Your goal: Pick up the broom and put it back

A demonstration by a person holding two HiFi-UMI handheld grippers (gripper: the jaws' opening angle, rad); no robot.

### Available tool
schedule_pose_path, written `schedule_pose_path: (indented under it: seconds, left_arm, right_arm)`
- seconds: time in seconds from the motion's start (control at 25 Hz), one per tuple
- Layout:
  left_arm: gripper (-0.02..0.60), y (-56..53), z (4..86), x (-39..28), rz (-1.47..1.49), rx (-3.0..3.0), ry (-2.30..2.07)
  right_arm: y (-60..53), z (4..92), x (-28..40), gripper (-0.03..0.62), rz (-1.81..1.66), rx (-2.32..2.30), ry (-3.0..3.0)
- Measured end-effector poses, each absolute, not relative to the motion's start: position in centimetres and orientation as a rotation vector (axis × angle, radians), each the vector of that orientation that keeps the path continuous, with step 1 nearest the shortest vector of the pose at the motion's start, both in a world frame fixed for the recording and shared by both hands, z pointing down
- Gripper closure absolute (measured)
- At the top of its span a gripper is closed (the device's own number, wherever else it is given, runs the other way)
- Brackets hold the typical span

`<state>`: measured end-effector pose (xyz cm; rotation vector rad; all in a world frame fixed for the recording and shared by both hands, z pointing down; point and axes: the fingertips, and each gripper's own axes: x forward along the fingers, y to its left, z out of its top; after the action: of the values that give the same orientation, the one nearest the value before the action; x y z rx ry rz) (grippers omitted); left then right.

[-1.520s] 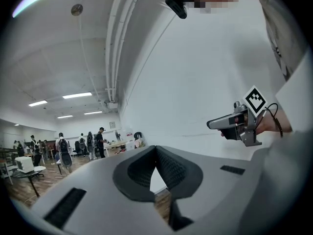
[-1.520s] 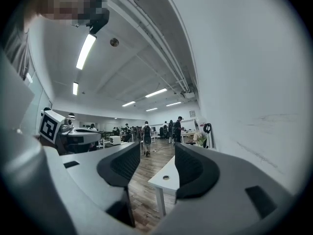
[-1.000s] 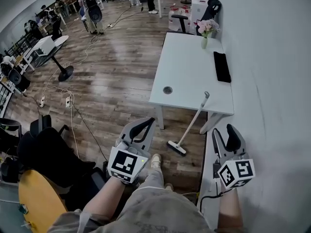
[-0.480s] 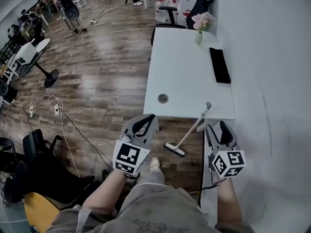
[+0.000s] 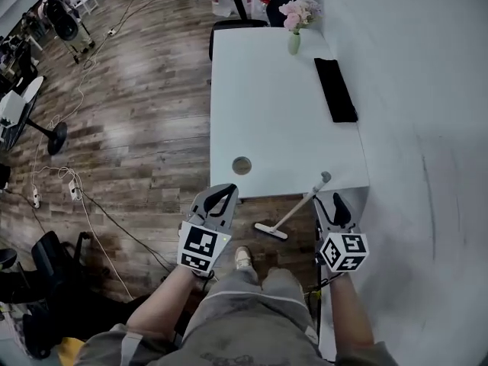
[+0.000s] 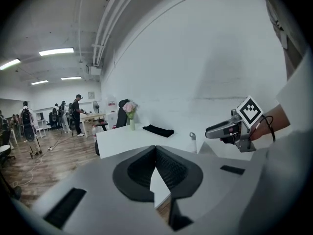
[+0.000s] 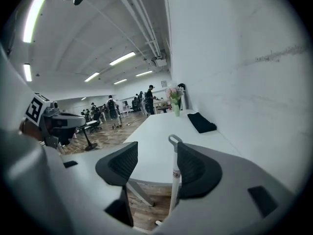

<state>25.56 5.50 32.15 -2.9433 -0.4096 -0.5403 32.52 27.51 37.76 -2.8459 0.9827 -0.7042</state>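
We see a white table [image 5: 267, 105] pushed against the white wall [image 5: 427, 128]. On it stand a vase of pink flowers [image 5: 294, 40] at the far end and a flat black pad [image 5: 335, 90] on the wall side. A round cable hole [image 5: 242, 165] sits near the edge closest to us. A black office chair [image 5: 232, 6] stands beyond the far end. Cables [image 5: 91, 208] trail over the wooden floor [image 5: 145, 128] to our left.

The broom [image 5: 299, 204] leans against the table's near edge. Its handle top rests at the corner by the wall and its head lies on the floor under that edge, just ahead of our shoe [image 5: 244, 258]. The table edge and the wall hem the handle in on two sides.

Our left gripper [image 5: 223, 194] hovers over the floor near the table's edge, left of the broom head. Its jaws are pressed together with nothing between them.

Our right gripper [image 5: 333, 204] is just short of the handle top, with its jaws wide apart and opening. In the right gripper view the handle shows upright in the gap, close beside the right-hand pad [image 7: 193, 168]. We see no pad pressing on it.
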Motion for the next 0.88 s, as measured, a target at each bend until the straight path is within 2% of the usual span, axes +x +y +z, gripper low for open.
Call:
schedule_pose_path:
  seconds: [0.48,0.72,0.8,0.88]
  left_arm:
    - [0.565,5.2,42.2,28.6,-0.733,-2.936,-0.318]
    - [0.565,4.4,44.1,29.0,-0.735,-2.942,-0.248]
    - [0.565,4.5,44.5,28.9,-0.734,-2.945,-0.235]
    - [0.565,4.5,44.9,28.6,-0.732,-2.948,-0.225]
  right_arm:
    - [28.3,49.4,35.5,0.344,-0.868,-2.785,0.925]
    - [27.9,51.7,36.4,0.344,-0.828,-2.811,0.914]
    - [27.9,52.1,36.5,0.358,-0.810,-2.822,0.914]
    - [27.7,52.6,36.5,0.410,-0.798,-2.839,0.922]
